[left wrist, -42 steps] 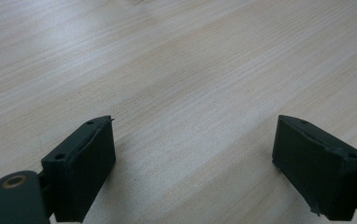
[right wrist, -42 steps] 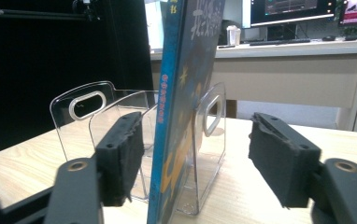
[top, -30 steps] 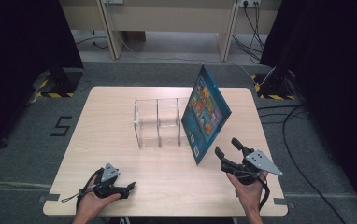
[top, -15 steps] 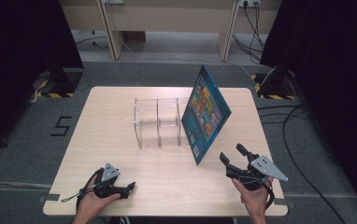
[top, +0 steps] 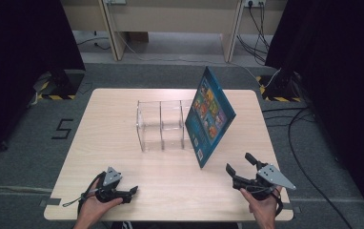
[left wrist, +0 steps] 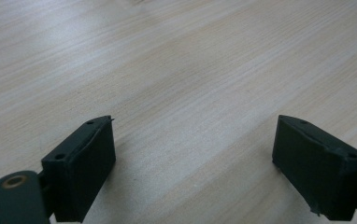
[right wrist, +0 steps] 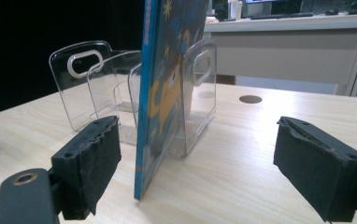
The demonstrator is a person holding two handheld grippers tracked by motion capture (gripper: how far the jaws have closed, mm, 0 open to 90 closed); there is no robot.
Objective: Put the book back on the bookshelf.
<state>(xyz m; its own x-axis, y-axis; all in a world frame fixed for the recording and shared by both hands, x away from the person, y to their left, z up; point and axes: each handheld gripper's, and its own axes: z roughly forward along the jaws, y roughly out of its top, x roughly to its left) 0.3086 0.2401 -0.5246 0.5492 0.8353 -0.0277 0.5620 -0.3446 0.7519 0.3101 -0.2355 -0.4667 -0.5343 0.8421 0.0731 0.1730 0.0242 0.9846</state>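
While book (top: 210, 117) leans unmoved | right claw (top: 241, 163) withdrawn, released | left claw (top: 133, 190) released

Dim studio with grey carpet

A pale wooden table (top: 123, 109) stands centrally; black curtains (top: 23, 43) hang at nine and three o'clock, a beige desk (top: 170, 14) at twelve.

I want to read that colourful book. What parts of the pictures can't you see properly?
- Book cover, high view: pictures and words too small to read.
- Book's top, right gripper view: cut off by the upper edge.
- Clear plastic rack, right gripper view: the book hides part of it.
- Left tongs, high view: too small to tell how far apart their jaws stand.
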